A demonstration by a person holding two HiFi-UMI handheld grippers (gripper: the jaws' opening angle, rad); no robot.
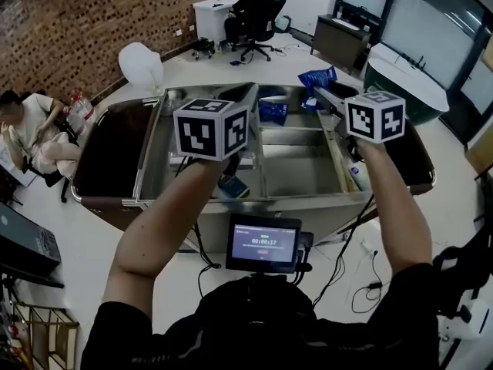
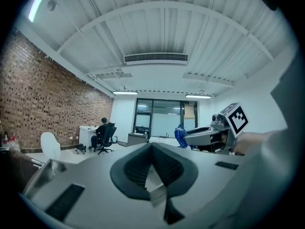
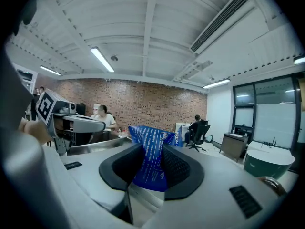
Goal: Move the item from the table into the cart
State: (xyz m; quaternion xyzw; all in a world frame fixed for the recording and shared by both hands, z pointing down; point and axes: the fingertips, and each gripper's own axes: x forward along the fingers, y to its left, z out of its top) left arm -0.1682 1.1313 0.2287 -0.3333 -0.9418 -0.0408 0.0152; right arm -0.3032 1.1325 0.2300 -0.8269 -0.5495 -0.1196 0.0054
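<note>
A blue snack bag (image 1: 317, 78) hangs over the far right part of the steel cart (image 1: 152, 133), with my right gripper (image 1: 326, 96) shut on it. In the right gripper view the blue bag (image 3: 148, 136) stands upright between the dark pads of that gripper (image 3: 152, 148). My left gripper (image 1: 248, 92) is held level over the cart's far middle. Seen in its own view, the left gripper (image 2: 152, 148) has its pads meeting at the tips with nothing between them. A second blue packet (image 1: 271, 112) lies inside the cart.
A dark table (image 1: 112, 149) with a chrome rim shows on both sides of the cart. A small box (image 1: 232, 186) and a bottle (image 1: 353, 177) lie in the cart's near part. A seated person (image 1: 31, 133) is at the left, a green tub (image 1: 404, 79) at the right.
</note>
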